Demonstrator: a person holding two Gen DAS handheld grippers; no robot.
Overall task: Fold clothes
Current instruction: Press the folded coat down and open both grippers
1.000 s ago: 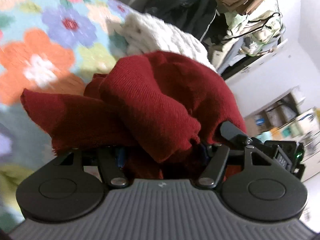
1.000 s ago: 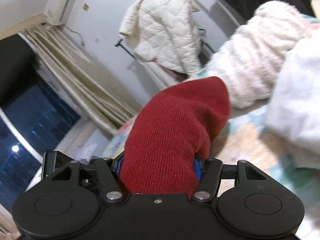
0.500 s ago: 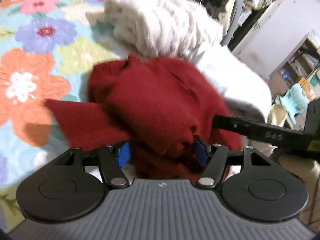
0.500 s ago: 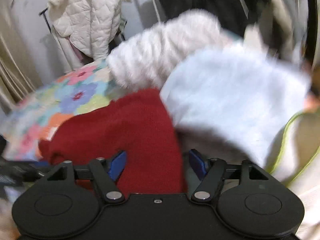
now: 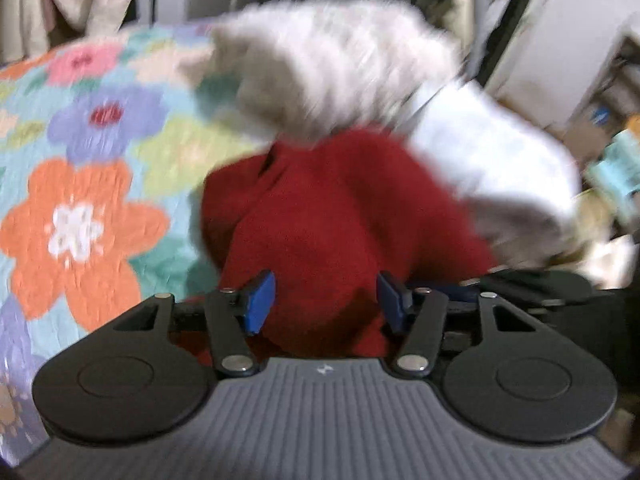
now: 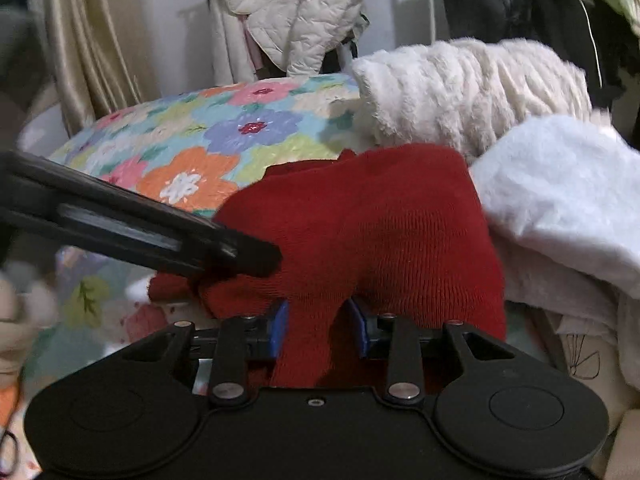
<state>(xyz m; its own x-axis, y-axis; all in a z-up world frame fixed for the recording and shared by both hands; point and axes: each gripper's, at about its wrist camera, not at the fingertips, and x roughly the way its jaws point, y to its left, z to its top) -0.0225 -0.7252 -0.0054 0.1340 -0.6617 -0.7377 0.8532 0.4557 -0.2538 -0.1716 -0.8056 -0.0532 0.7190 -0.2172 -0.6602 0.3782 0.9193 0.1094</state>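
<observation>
Flowered bedspread (image 6: 224, 136), pastel blooms on pale blue, serves as your work surface; beige curtain (image 6: 80, 52) and a quilted cream jacket (image 6: 304, 8) hang behind it.

Item one: red knit garment (image 6: 380, 220), bunched on the bedspread straight ahead of both tools. It lies against a fluffy cream garment (image 6: 472, 88) beyond it and a white fleece piece (image 6: 560, 188) to the outer side of your right fingers.

Item two: your right gripper (image 6: 318, 326). Blue pads (image 6: 278, 328) sit narrow, a fold of the red knit pinched between them; the rest of the cloth spreads forward and outward past the fingertips.

Item three: your left gripper (image 5: 326, 302). Blue pads (image 5: 260, 300) stand wider, the red garment (image 5: 340, 220) filling the gap and touching both. Whether they press it firmly you cannot tell; the left view is blurred.

Item four: the left tool's black finger (image 6: 160, 232) crosses your right view, its tip buried in the red cloth just ahead of the right fingers.
</observation>
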